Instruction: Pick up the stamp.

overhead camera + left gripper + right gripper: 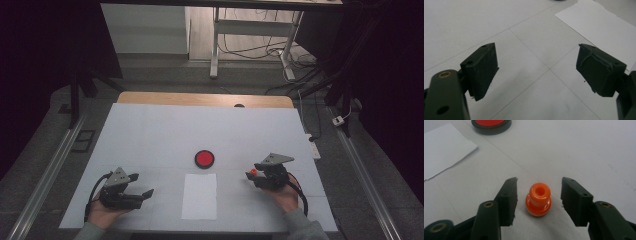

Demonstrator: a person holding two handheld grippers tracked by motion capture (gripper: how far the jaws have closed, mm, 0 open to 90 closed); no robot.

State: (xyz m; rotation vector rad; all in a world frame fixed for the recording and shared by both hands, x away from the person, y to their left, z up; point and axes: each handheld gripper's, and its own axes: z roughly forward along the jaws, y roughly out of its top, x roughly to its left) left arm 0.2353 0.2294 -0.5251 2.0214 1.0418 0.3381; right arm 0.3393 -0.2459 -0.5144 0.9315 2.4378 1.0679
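- Right claw [539, 202] stands spread around the orange bead [538, 199], pads clear on both sides.
- Off-centre squeeze could pop the bead sideways.
- Left claw [536, 72] spread, empty, paper [599, 22] ahead.

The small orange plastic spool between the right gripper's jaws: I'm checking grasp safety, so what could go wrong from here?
The orange plastic spool stands upright with gaps to both pads of the right gripper, so uneven contact might tip or roll it. Its rounded, glossy sides could slip out towards the white paper sheet.
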